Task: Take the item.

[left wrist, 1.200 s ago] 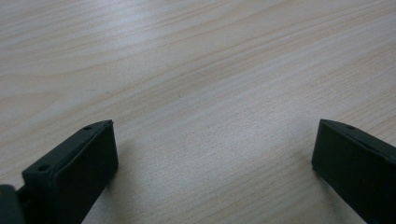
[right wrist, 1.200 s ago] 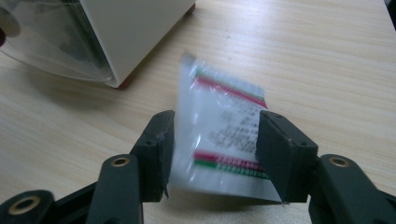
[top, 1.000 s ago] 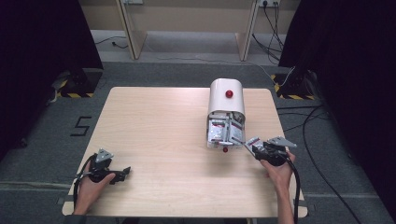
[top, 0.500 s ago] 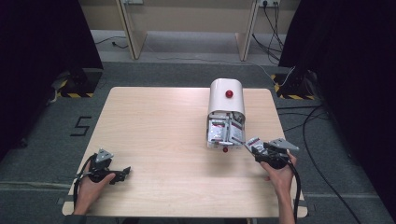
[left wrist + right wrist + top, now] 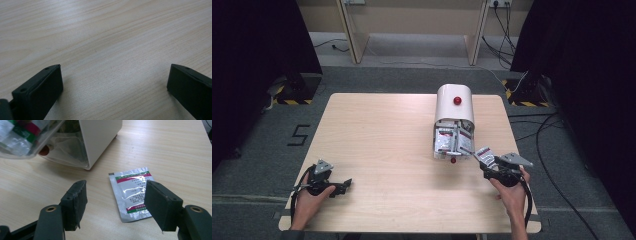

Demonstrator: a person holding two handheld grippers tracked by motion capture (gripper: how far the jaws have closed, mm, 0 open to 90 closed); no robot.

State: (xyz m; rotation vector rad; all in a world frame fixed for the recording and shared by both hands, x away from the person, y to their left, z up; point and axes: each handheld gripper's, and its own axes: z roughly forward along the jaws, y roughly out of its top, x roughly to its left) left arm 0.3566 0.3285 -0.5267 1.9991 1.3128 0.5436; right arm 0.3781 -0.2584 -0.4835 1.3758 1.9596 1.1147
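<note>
The right gripper [image 5: 116, 195] is staying put, jaws spread wide over the packet [image 5: 132, 192]; the left gripper [image 5: 113, 82] is still resting open, holding nothing

The left gripper [image 5: 113, 82] holds its black jaws wide apart over bare wooden table [image 5: 105, 37]

A light wooden table [image 5: 377, 130] with a pale grain stands on grey carpet [image 5: 257, 155], where a black numeral 5 [image 5: 298, 135] is marked just off the table's left edge. Beyond the table, beige panel furniture [image 5: 412, 20] on upright legs lines the far side, flanked by dark curtains [image 5: 257, 40] at both sides. Yellow-and-black striped blocks [image 5: 292, 90] sit near the far corners, and black cables [image 5: 542, 125] trail over the floor on the right.
</note>
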